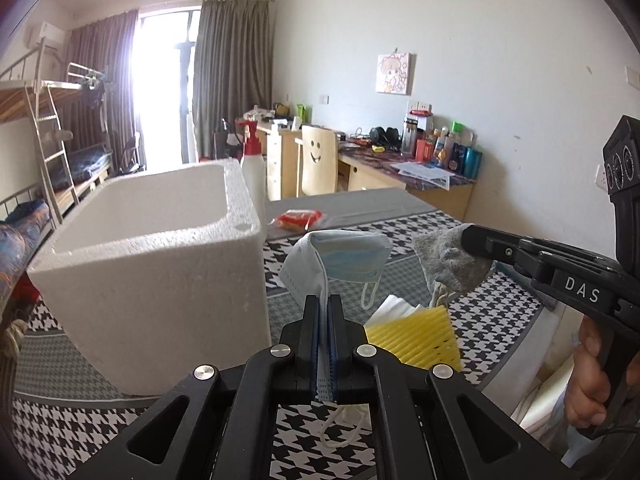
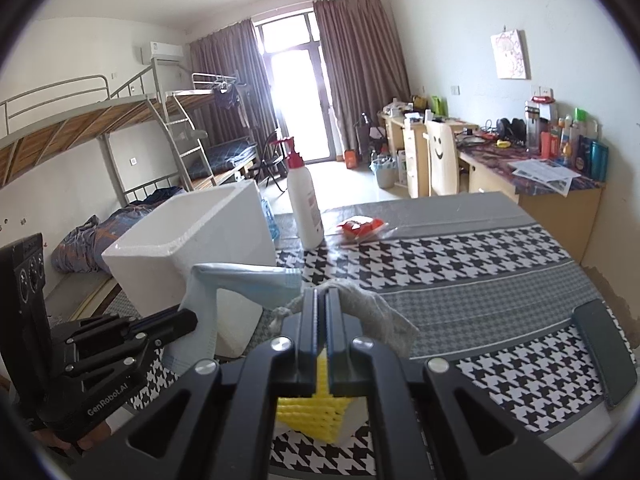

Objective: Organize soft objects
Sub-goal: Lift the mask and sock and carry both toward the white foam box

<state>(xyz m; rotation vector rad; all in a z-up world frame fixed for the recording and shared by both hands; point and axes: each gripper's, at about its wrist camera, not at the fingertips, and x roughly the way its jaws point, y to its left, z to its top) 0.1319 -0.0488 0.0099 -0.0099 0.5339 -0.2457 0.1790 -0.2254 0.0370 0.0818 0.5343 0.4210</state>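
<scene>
My left gripper (image 1: 324, 300) is shut on a light blue face mask (image 1: 340, 260) and holds it above the table, just right of the white foam box (image 1: 160, 248). My right gripper (image 2: 321, 292) is shut on a grey sock (image 2: 372, 312), held in the air right of the mask. In the left wrist view the right gripper (image 1: 468, 236) holds the sock (image 1: 448, 260) at the right. In the right wrist view the left gripper (image 2: 192, 320) and mask (image 2: 240, 284) hang before the foam box (image 2: 192, 236). A yellow ribbed sponge (image 1: 416, 336) lies on the table below both.
The table has a houndstooth cloth (image 2: 460, 256). A white pump bottle (image 2: 304, 204) and a red packet (image 2: 360, 226) stand behind the box. White tissue (image 1: 392, 306) lies by the sponge. A dark pad (image 2: 604, 348) lies at the table's right edge.
</scene>
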